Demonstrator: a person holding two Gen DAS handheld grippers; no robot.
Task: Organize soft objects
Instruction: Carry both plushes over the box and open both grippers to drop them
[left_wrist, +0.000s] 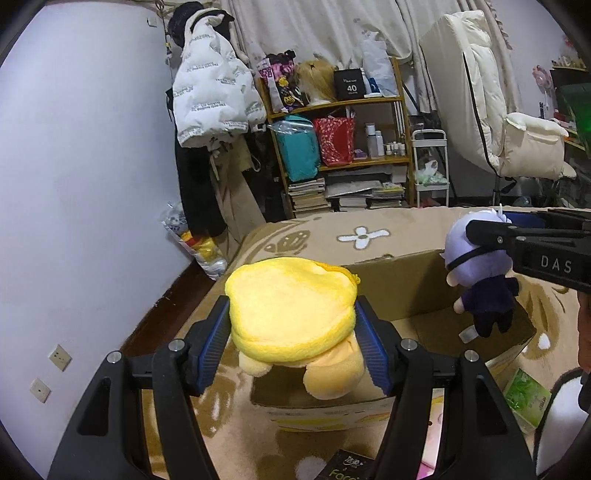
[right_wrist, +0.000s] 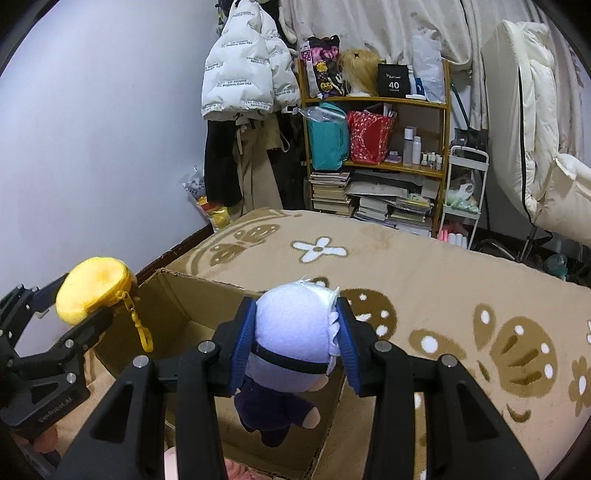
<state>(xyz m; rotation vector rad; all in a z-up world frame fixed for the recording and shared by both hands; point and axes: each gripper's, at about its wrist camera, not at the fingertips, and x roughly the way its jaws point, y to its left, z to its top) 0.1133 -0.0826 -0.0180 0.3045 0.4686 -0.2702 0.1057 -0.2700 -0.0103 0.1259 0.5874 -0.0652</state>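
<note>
Brown carpet with white flowers is lying under an open cardboard box. Behind the box, a wooden shelf is standing by the curtain. The left tool is squeezing a yellow plush toy and holding it up over the near edge of the box. The right tool is squeezing the head of a purple-haired doll, and the doll is hanging over the open box.
</note>
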